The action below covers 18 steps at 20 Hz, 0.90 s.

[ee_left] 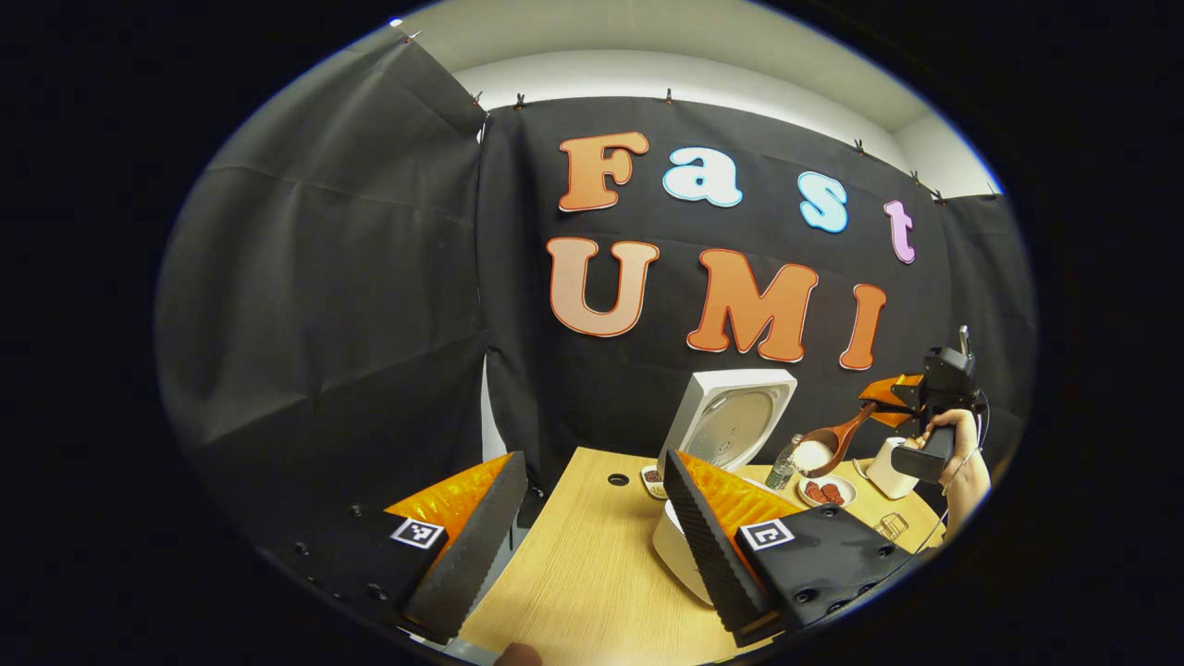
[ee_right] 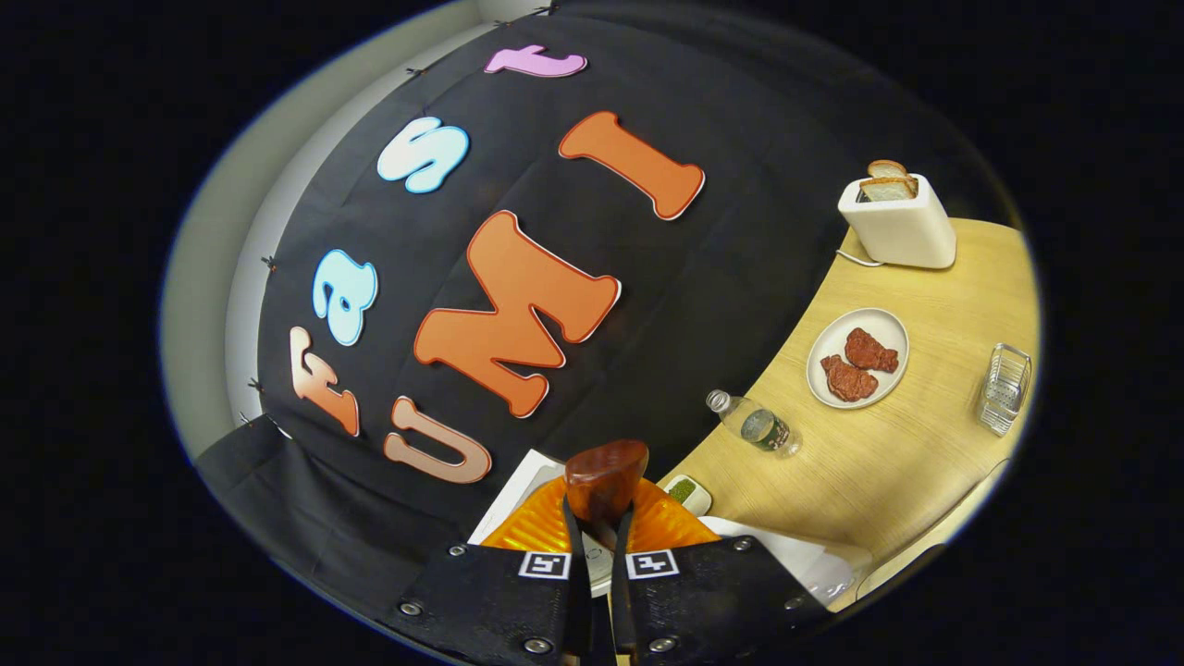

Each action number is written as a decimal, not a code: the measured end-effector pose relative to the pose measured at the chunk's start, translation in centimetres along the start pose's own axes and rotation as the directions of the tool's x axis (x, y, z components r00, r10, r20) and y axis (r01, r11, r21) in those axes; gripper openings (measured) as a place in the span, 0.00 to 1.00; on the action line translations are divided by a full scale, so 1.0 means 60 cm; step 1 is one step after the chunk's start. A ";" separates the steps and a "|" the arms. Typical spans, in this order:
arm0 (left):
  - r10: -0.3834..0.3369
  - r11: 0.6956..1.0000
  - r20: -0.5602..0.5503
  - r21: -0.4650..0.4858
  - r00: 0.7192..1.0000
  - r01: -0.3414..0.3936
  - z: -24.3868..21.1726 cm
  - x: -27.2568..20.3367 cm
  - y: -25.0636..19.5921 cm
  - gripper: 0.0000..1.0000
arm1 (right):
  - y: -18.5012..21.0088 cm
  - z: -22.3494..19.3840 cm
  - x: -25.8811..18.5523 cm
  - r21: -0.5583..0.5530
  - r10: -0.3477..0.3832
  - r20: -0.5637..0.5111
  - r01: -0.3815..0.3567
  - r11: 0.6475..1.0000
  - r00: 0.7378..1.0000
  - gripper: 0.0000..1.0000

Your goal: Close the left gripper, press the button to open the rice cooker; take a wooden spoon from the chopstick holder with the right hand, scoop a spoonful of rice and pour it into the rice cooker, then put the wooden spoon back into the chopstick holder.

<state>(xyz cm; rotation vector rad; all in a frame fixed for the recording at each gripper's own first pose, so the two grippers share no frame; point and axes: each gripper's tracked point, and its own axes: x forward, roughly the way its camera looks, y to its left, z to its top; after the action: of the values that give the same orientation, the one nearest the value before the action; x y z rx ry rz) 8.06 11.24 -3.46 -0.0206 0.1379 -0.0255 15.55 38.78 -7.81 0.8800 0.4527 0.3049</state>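
The white rice cooker (ee_left: 731,421) stands on the wooden table with its lid up. Its body sits partly behind one finger of my left gripper (ee_left: 592,467), which is open and holds nothing. At the far right, a hand (ee_left: 957,458) holds my right gripper (ee_left: 902,400) in the air, shut on the handle of the wooden spoon (ee_left: 837,442). The spoon carries a heap of white rice (ee_left: 812,454), to the right of the raised lid and above the bottle. In the right gripper view my right gripper (ee_right: 597,520) clamps the wooden spoon (ee_right: 606,474), with the rice cooker (ee_right: 786,555) below it.
A white toaster (ee_right: 897,222) with bread stands at the back. A plate (ee_right: 883,326) of red meat, a lying water bottle (ee_right: 754,425), the wire chopstick holder (ee_right: 1004,388) and a small dish (ee_right: 686,490) share the table (ee_right: 888,462). Another small dish (ee_left: 653,479) sits left of the cooker.
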 end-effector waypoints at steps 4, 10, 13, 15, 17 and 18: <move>0.001 1.000 -0.003 0.004 1.000 -0.001 -0.001 0.001 -0.001 1.00 | 0.011 -0.001 0.000 -0.083 0.012 0.010 -0.011 0.996 1.000 0.08; 0.003 1.000 -0.003 0.006 1.000 -0.003 -0.001 0.003 0.002 1.00 | 0.039 -0.006 0.000 -0.201 0.040 0.022 -0.035 0.979 0.999 0.07; 0.005 1.000 -0.002 0.002 1.000 -0.005 -0.001 0.000 0.005 1.00 | 0.051 -0.012 0.001 -0.236 0.056 0.015 -0.051 0.970 0.998 0.07; 0.007 1.000 -0.004 0.000 1.000 -0.007 -0.002 0.002 0.007 1.00 | 0.055 -0.013 0.000 -0.248 0.063 0.013 -0.058 0.967 0.998 0.08; 0.009 1.000 -0.005 -0.002 1.000 -0.009 -0.002 0.003 0.011 1.00 | 0.057 -0.015 0.002 -0.265 0.065 0.012 -0.060 0.963 0.998 0.07; 0.010 1.000 -0.004 -0.003 1.000 -0.010 -0.002 0.003 0.011 1.00 | 0.059 -0.016 0.002 -0.273 0.067 0.010 -0.062 0.960 0.998 0.07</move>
<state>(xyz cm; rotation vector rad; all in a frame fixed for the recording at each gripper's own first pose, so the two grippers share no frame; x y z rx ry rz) 8.25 11.91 -3.59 -0.0225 0.1418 -0.0156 14.90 41.63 -5.55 0.6286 0.3539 0.4079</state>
